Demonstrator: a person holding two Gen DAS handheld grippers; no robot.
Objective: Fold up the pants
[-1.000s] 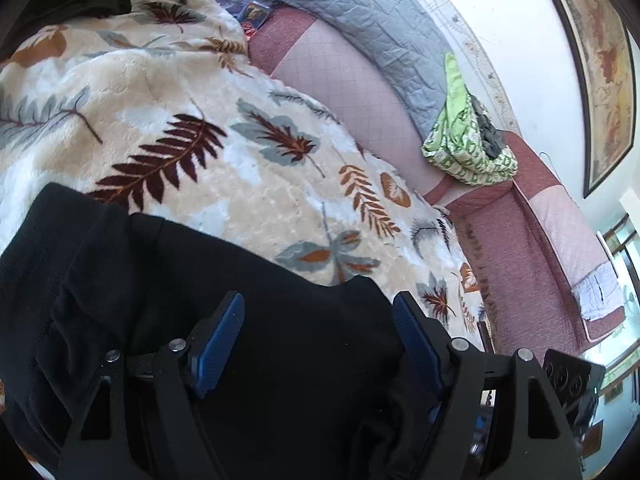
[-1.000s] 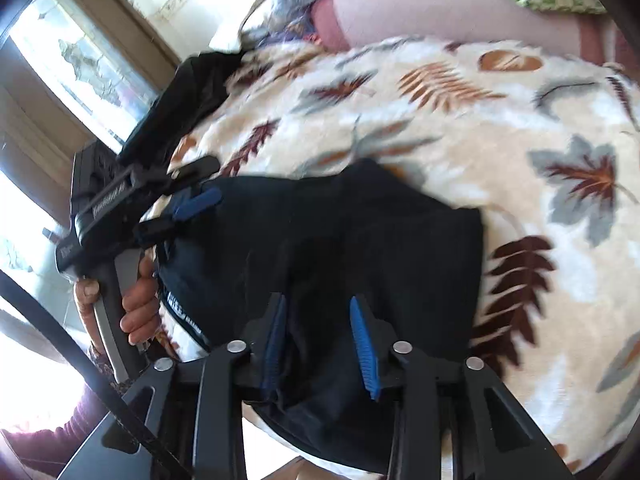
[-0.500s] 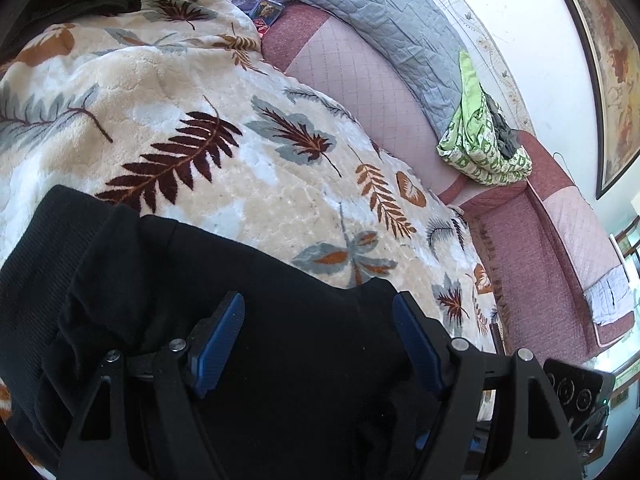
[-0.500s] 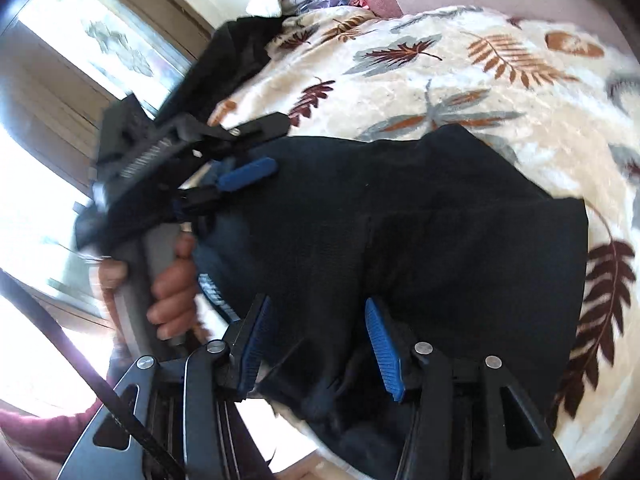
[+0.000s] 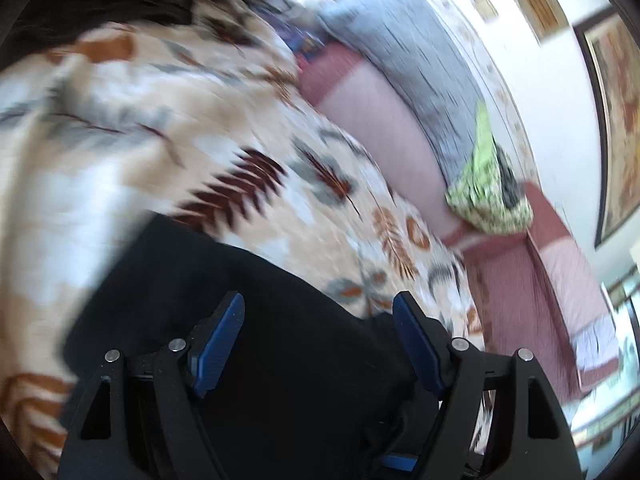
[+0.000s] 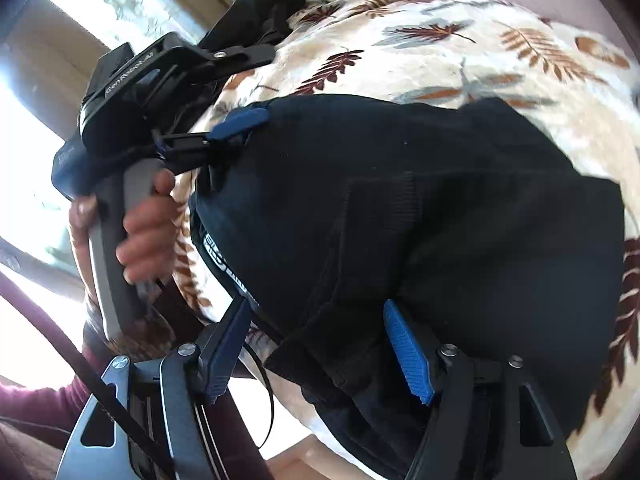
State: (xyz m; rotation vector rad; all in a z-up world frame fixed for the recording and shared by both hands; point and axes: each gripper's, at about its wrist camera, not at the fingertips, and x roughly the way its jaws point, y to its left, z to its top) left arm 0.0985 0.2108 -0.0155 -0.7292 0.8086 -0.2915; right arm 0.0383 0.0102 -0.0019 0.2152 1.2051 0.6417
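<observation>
The black pants lie folded in a compact bundle on the leaf-print blanket. In the left wrist view the pants fill the lower middle. My left gripper is open above the pants, holding nothing; it also shows in the right wrist view at the bundle's far left edge, held by a hand. My right gripper is open wide over the bundle's near edge, holding nothing.
A maroon sofa with a grey quilted cushion and a green patterned cloth stands beyond the blanket. Another dark garment lies at the blanket's far corner. A bright window is on the left.
My right gripper has opened wider and drawn back toward the bundle's near edge. My left gripper stays open and has moved quickly, blurring its view.
</observation>
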